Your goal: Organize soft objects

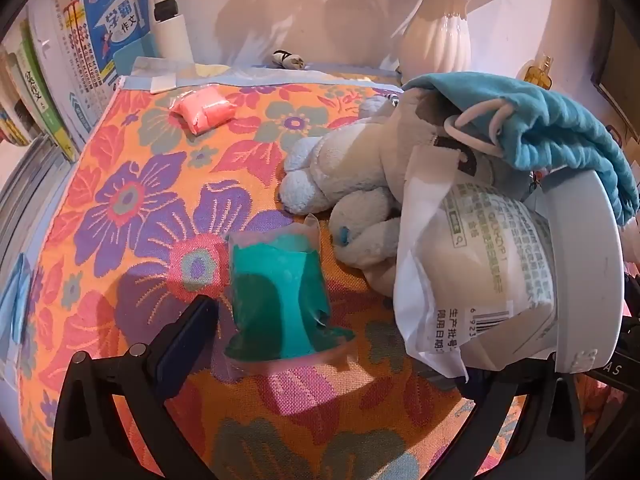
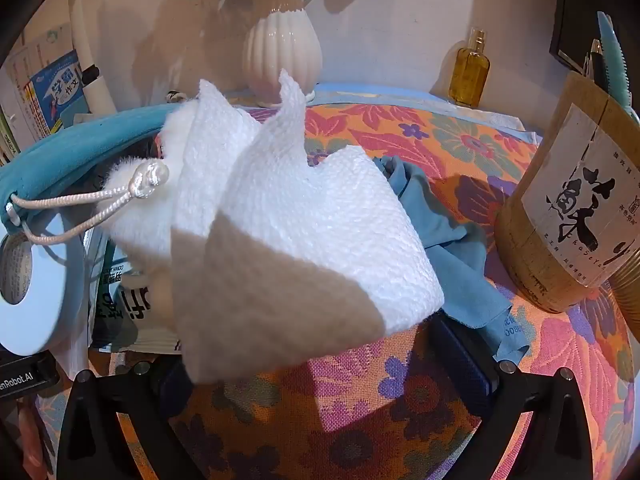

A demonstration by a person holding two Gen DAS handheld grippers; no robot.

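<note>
My left gripper (image 1: 332,340) is open over the floral cloth. A clear packet of teal clay (image 1: 280,304) lies between its jaws, with a gap to the left pad (image 1: 188,332); the right finger is hidden behind a white printed packet (image 1: 480,272). A white-grey plush toy (image 1: 360,172) lies beyond, a pink packet (image 1: 204,110) farther back. A teal drawstring bag (image 1: 540,120) drapes at the right. My right gripper (image 2: 312,344) stands wide with a white textured paper towel (image 2: 300,220) between its jaws. The bag (image 2: 80,148) is to its left, a blue cloth (image 2: 440,232) behind.
Books (image 1: 100,32) stand along the left edge. A white ribbed vase (image 2: 280,52) and an amber bottle (image 2: 468,68) stand at the back wall. A tall wooden canister (image 2: 560,220) stands at the right. A white ring (image 1: 580,280) on the other gripper crowds the right side.
</note>
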